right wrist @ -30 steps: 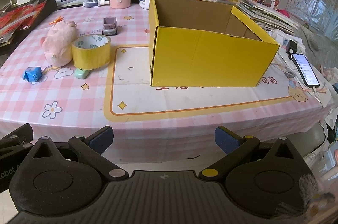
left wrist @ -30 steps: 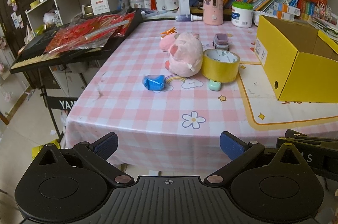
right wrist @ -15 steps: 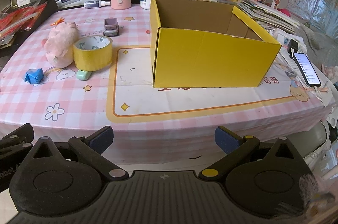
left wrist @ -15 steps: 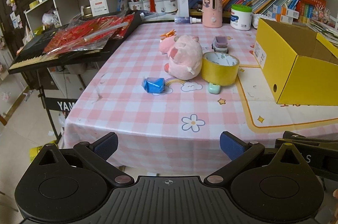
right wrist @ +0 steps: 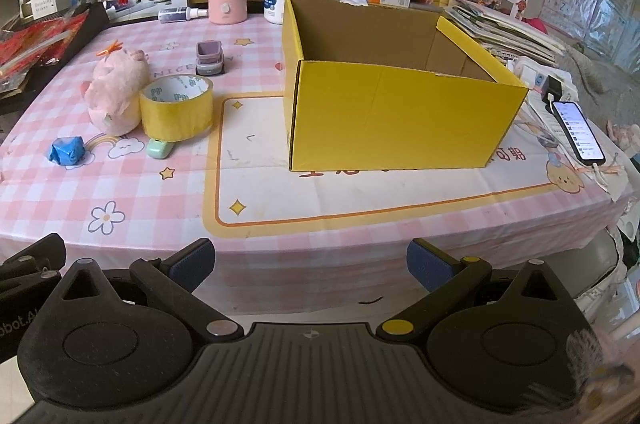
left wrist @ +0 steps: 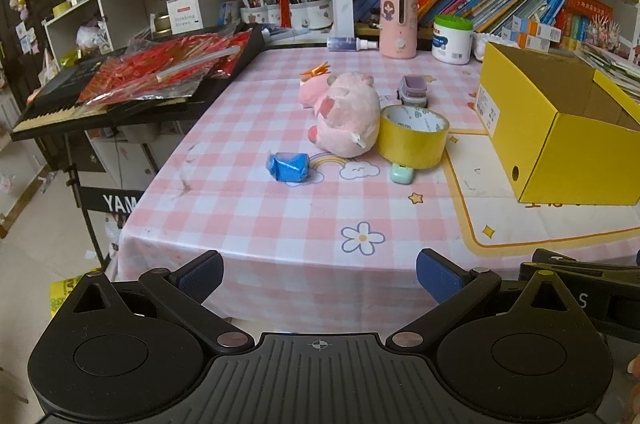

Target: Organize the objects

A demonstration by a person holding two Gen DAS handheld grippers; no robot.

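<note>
Change: while both tongs draw a little nearer the bench than a second ago, nothing on it has shifted; every item lies where it lay.
Left tongs [left wrist: 318,270]: spread wide, pinching nothing, hanging short of the bench edge, with the loose items ahead.
Right tongs [right wrist: 310,260]: spread wide too, empty, also short of the edge, facing the box.
Bench [left wrist: 280,224]: pink checked cloth, carrying all the task's things.
Box [right wrist: 392,104]: yellow, open-topped, straight ahead of the right tongs and ahead-right of the left; what shows of its inside looks empty.
Plush [left wrist: 346,114]: pink, lying ahead of the left tongs, touching the tape.
Tape [left wrist: 412,136]: yellow roll, flat on the bench, just right of the plush.
Blue wrapper [left wrist: 289,166]: nearest loose item to the left tongs, slightly left of centre.
Green case [left wrist: 401,174]: small, tucked against the tape's near side.
Grey tub [left wrist: 414,90]: beyond the tape, farther off.
Meaning: by my reading this is only the approach; no item is gathered, so the sorting into the box is all to do.
Next: likely the left tongs reach for the blue wrapper or the tape.
</note>
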